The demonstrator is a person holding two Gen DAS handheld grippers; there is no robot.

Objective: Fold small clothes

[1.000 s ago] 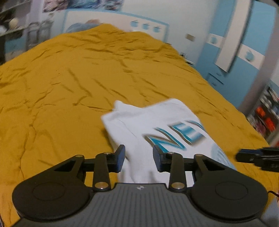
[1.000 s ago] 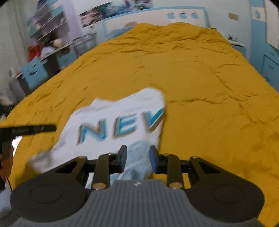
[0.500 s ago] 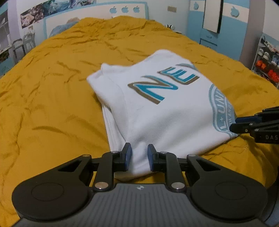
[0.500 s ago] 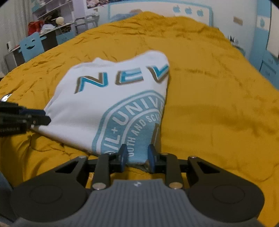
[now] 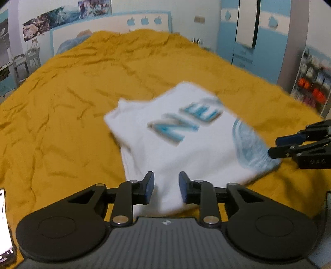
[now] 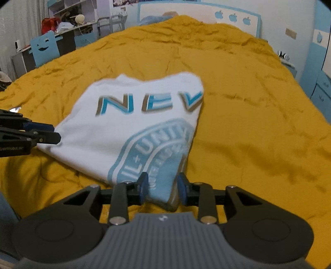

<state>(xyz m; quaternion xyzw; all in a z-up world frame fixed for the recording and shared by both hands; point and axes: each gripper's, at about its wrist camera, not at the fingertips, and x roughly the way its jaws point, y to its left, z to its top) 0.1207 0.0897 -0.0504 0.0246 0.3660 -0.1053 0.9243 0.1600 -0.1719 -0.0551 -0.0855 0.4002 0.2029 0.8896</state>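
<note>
Folded white shirt (image 6: 132, 128) laid near bed's (image 6: 248, 115) front edge. Left tongs (image 5: 164, 187) and right tongs (image 6: 161, 187) released, straddling hem corners; best withdrawn straight back, fold left undisturbed.

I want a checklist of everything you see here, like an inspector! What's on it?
Surface: wrinkled yellow bedspread covering the bed.
Job's things: one white T-shirt with blue print, folded, lying on the bedspread.
Clutter: a phone at the left view's edge.
Grippers: left gripper open, the shirt's near edge between its pads; right gripper open around the shirt's printed corner.
Cables: nothing seen.
Surroundings: blue-and-white wardrobe, headboard with apple shapes, desk with a blue smiley chair.
</note>
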